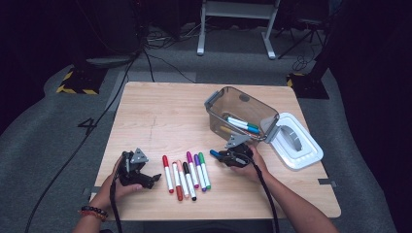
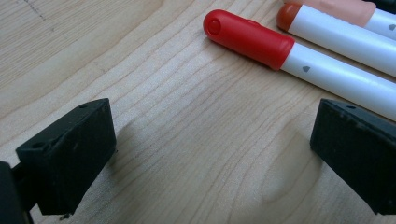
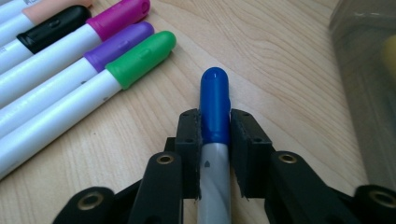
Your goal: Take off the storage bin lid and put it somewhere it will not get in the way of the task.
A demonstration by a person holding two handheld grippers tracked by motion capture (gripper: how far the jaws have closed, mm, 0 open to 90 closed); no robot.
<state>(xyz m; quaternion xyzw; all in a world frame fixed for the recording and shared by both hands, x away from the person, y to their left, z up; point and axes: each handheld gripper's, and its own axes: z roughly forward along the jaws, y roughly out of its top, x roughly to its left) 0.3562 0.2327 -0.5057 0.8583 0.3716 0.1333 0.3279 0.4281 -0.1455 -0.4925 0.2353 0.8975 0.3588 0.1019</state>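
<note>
right gripper (image 3: 215,140): jaws clamped on blue-capped white marker (image 3: 215,105), just above wooden table (image 1: 160,111), beside green-capped marker (image 3: 140,58) | left gripper (image 2: 210,154): jaws wide, holding nothing, near red-capped marker (image 2: 247,37)

Close view of a pale wooden table (image 2: 177,140). The left gripper (image 2: 212,144) shows two black jaws, one at the left edge, one at the right, standing wide apart with bare wood between them. Beyond them a red-capped marker (image 2: 299,63) lies slanting, an orange-capped marker (image 2: 336,35) just beside it.
</note>
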